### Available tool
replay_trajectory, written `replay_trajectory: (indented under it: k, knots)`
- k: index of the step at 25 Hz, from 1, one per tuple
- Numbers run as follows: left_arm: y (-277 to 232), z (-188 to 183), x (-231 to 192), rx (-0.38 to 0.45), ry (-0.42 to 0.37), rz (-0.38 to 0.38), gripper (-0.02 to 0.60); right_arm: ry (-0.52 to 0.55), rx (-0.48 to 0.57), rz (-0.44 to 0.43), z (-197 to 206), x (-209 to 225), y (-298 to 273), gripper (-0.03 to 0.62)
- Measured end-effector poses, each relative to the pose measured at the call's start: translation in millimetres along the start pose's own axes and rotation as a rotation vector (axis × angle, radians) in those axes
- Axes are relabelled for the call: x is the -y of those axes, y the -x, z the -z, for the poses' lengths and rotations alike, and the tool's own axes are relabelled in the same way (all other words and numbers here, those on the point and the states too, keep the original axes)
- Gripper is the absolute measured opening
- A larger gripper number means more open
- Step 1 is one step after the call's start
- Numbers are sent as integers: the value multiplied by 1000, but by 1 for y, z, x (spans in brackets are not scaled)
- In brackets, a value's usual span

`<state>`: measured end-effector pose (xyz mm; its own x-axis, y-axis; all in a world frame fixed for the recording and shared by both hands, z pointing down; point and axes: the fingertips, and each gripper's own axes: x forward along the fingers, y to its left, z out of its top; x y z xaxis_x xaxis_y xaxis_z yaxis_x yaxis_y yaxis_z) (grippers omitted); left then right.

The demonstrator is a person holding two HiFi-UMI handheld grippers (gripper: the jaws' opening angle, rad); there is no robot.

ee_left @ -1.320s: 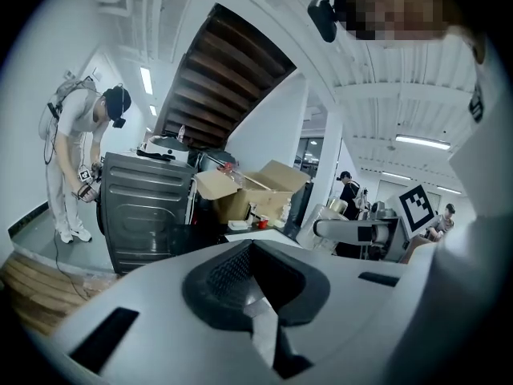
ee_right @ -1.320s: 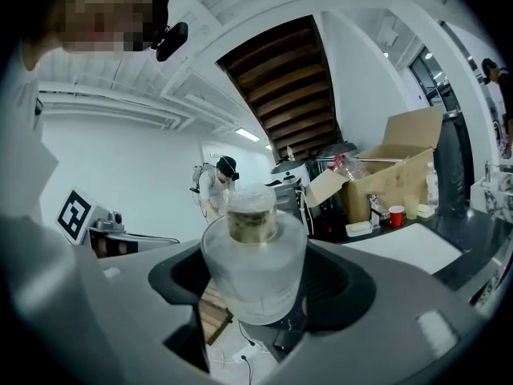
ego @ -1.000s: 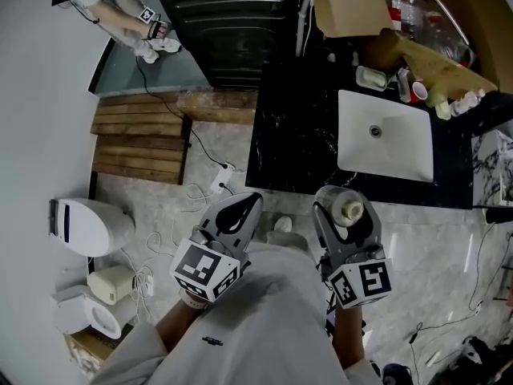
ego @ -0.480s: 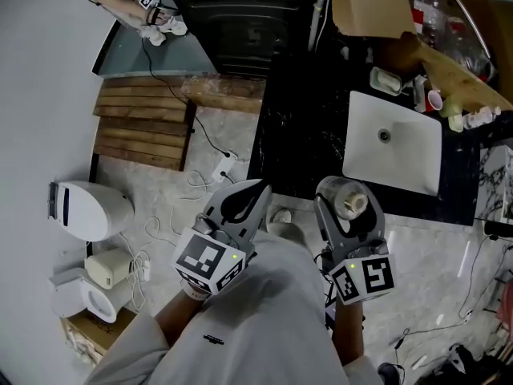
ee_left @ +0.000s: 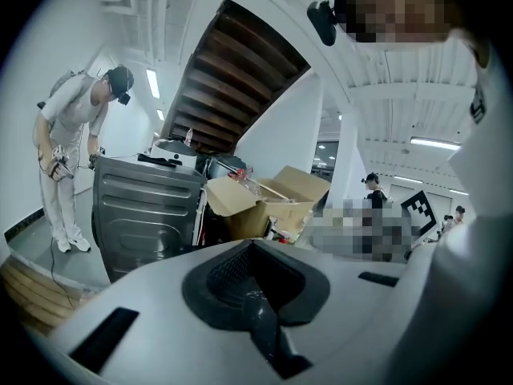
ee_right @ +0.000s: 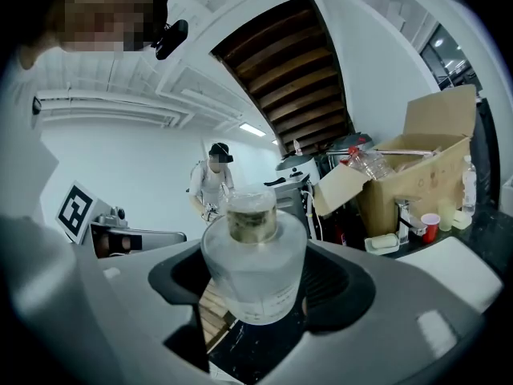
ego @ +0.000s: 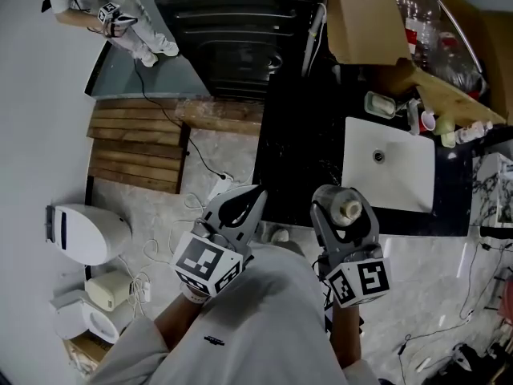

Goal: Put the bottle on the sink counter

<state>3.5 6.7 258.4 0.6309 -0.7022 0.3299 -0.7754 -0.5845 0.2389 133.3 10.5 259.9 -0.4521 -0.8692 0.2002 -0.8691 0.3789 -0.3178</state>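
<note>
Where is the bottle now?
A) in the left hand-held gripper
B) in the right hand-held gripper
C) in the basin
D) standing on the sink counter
B: the right gripper view shows the jaws of the right hand-held gripper closed on the bottle.

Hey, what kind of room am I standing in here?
Likely a bathroom or laundry corner: white sink in a black counter, a soap dish beside it, a dark washer-like appliance alongside.

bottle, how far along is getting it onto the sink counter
Done: the bottle is picked up, clamped in the right gripper. In hand: it is held in the air near the front edge of the black counter. Left: set it down on the counter beside the sink and release. The left gripper is shut and empty.
</note>
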Motion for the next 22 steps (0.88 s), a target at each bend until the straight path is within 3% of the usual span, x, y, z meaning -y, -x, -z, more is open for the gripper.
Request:
replay_trajectory:
  k: [22]
  knots:
    - [-65, -2, -112, -76, 13, 98, 8, 50, -54, 81, 4, 14, -136, 347]
